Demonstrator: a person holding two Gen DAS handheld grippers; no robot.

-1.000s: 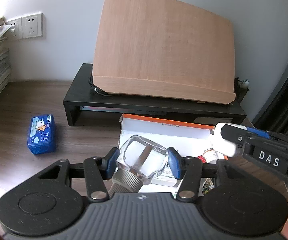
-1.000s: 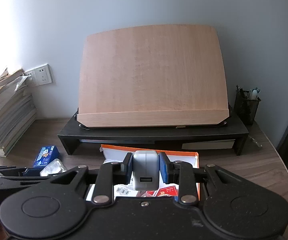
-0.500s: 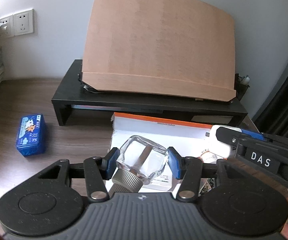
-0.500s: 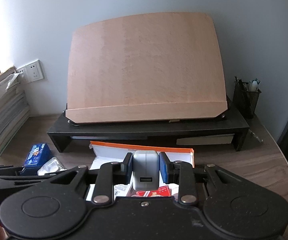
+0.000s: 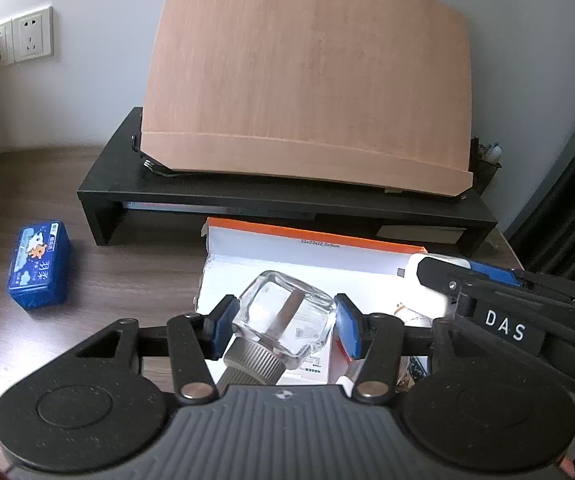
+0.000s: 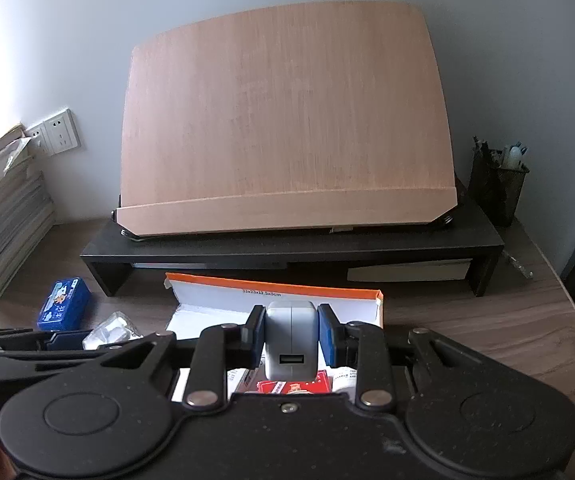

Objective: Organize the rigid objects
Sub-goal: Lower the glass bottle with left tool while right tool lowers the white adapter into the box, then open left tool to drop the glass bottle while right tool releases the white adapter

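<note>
My left gripper (image 5: 283, 322) is shut on a clear glass bottle (image 5: 283, 316) with a grey ribbed cap, held over the open white cardboard box (image 5: 315, 254) with an orange rim. My right gripper (image 6: 291, 336) is shut on a white USB charger (image 6: 290, 340), held over the same box (image 6: 275, 300). The right gripper shows in the left wrist view (image 5: 439, 284) at the right, and the left gripper with the bottle (image 6: 111, 330) shows in the right wrist view at the left. Small packets lie in the box under both grippers.
A blue packet (image 5: 38, 268) lies on the wooden desk left of the box. A black monitor riser (image 6: 287, 248) with a tilted wooden board (image 6: 287, 120) stands behind the box. A paper stack (image 6: 3, 216) is at the left, a pen holder (image 6: 495, 184) at the right.
Both grippers have moved forward and down toward the box, each still holding its object. The box and riser look closer now.
</note>
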